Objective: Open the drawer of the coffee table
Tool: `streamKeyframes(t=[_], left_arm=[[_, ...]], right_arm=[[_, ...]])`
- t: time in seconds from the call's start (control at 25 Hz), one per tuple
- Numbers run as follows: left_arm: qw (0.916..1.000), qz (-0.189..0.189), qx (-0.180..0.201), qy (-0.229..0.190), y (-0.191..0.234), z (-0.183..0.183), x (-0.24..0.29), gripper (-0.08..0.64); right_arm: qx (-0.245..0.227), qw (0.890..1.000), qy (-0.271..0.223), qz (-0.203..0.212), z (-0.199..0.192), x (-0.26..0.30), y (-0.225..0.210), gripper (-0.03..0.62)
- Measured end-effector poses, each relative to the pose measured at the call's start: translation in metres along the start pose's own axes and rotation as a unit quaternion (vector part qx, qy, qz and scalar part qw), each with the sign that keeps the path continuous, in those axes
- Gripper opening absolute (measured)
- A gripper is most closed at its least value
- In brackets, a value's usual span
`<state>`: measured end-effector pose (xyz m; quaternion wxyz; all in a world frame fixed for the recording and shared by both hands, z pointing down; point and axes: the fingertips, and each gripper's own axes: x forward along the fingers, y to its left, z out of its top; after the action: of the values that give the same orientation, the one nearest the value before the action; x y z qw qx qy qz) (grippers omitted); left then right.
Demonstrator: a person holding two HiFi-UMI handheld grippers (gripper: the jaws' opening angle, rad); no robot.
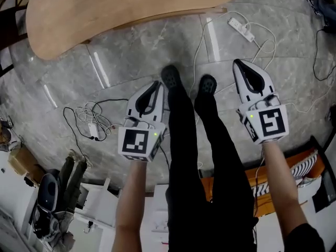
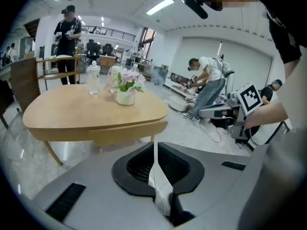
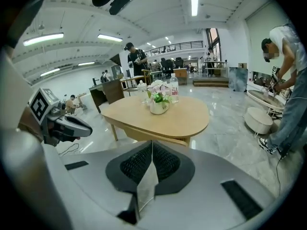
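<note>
The job has not really started. The left gripper [image 1: 153, 90] is pinched shut with nothing in it. It hangs over the floor, well apart from the coffee table [image 1: 105, 9]. The drawer [image 2: 127, 132] sits under the table top, on the side facing the grippers, and it looks fully closed. The right gripper [image 1: 240, 67] is pinched shut and empty too, and also far from the table. Reaching the drawer, grabbing it and pulling are all still to do.

The table top is smooth light wood with round edges. The drawer front is a flat wooden strip, and I can see no handle. A clear jar [image 2: 93, 78] and a white flower pot [image 2: 125, 97] stand on top. The floor [image 1: 131, 67] is shiny grey stone.
</note>
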<state>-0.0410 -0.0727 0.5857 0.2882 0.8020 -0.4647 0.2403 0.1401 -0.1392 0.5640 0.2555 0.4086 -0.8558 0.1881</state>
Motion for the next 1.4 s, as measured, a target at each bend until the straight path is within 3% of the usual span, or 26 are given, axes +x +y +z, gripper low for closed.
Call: streamKeyframes(t=[0.16, 0.28, 0.44, 0.64, 1.04, 1.24, 1.4], left_arm=[[0.9999, 0.01, -0.007, 0.003, 0.037, -0.004, 0.019, 0.026], [0.9995, 0.014, -0.026, 0.008, 0.065, -0.003, 0.032, 0.084], [0.9984, 0.023, -0.049, 0.014, 0.103, -0.007, 0.051, 0.11], [0.9972, 0.015, -0.073, 0.0, 0.136, -0.014, 0.071, 0.22], [0.9979, 0.036, -0.052, -0.015, 0.2, -0.016, 0.105, 0.334], [0.9981, 0.045, -0.041, 0.008, 0.221, -0.024, 0.127, 0.382], [0.9973, 0.045, -0.057, 0.008, 0.227, -0.026, 0.141, 0.391]], right_arm=[[-0.017, 0.999, 0.013, -0.026, -0.011, 0.024, -0.014, 0.014], [-0.023, 0.998, 0.037, -0.042, -0.02, 0.042, -0.024, 0.014], [-0.046, 0.995, 0.074, -0.038, -0.034, 0.074, -0.031, 0.014], [-0.059, 0.992, 0.109, -0.037, -0.044, 0.102, -0.044, 0.017], [-0.124, 0.978, 0.161, -0.056, -0.055, 0.155, -0.064, 0.23], [-0.174, 0.965, 0.183, -0.07, -0.062, 0.176, -0.087, 0.25], [-0.18, 0.961, 0.199, -0.073, -0.067, 0.189, -0.1, 0.25]])
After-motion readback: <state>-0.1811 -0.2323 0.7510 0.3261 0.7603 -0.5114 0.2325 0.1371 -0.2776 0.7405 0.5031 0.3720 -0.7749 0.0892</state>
